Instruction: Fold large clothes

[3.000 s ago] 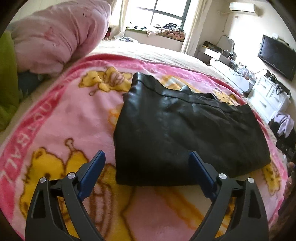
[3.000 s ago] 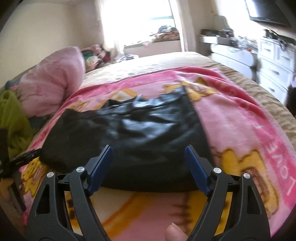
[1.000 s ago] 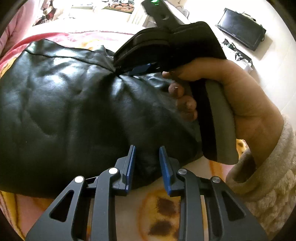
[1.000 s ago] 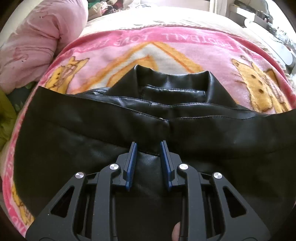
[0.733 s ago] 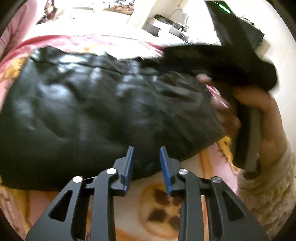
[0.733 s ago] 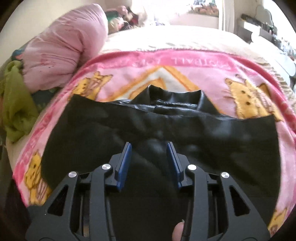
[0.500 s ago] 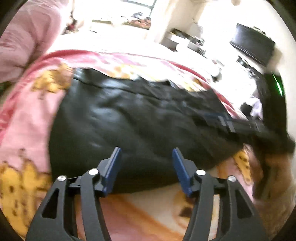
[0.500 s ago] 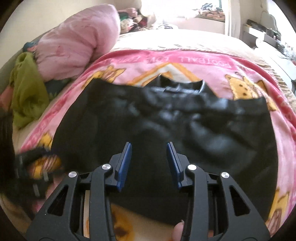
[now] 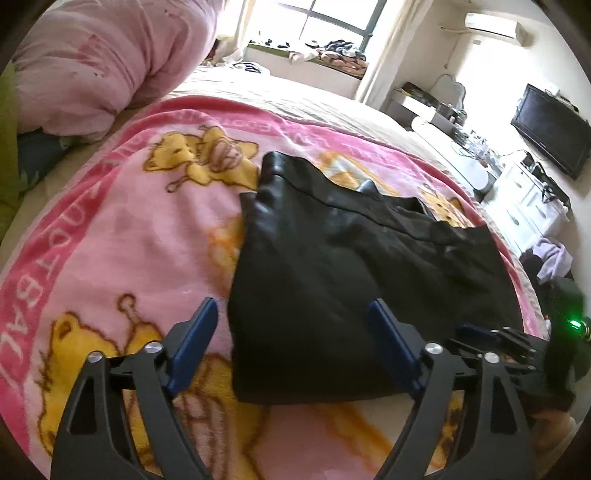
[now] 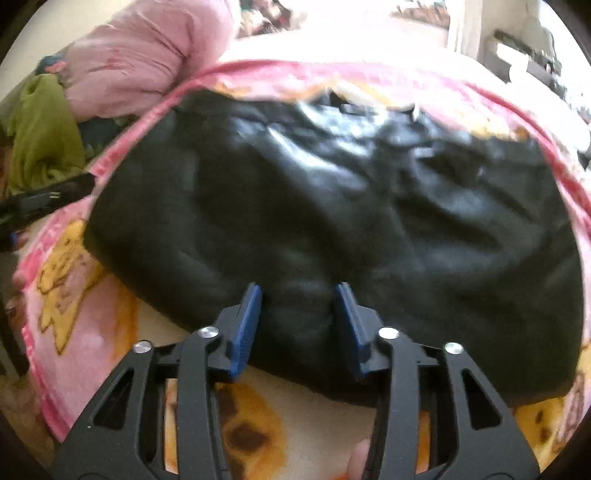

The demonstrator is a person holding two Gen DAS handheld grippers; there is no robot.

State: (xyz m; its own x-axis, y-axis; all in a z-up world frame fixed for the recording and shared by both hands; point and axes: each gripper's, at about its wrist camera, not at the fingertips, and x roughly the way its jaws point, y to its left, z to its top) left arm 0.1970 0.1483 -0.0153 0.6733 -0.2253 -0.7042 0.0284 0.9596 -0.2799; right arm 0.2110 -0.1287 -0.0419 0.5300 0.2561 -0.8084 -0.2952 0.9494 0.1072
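Jacket point(image 9: 354, 280), black, folded on pink blanket point(image 9: 122, 229). Left gripper point(image 9: 295, 332) fingers just opened wide, empty; right gripper point(image 10: 297, 314) fingers half-open, just widened, gripping nothing.

I'm seeing daylight streaming from the window point(image 9: 325, 27), overexposing the far room. The right wrist view is smearing with motion blur; both fisheyes are bending and darkening at the edges.

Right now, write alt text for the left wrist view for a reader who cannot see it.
A folded black leather jacket lies on a pink cartoon-bear blanket spread over a bed. The left gripper is in the foreground, jaws wide open and holding nothing, just opened. A pink pillow sits upper left, a window behind.
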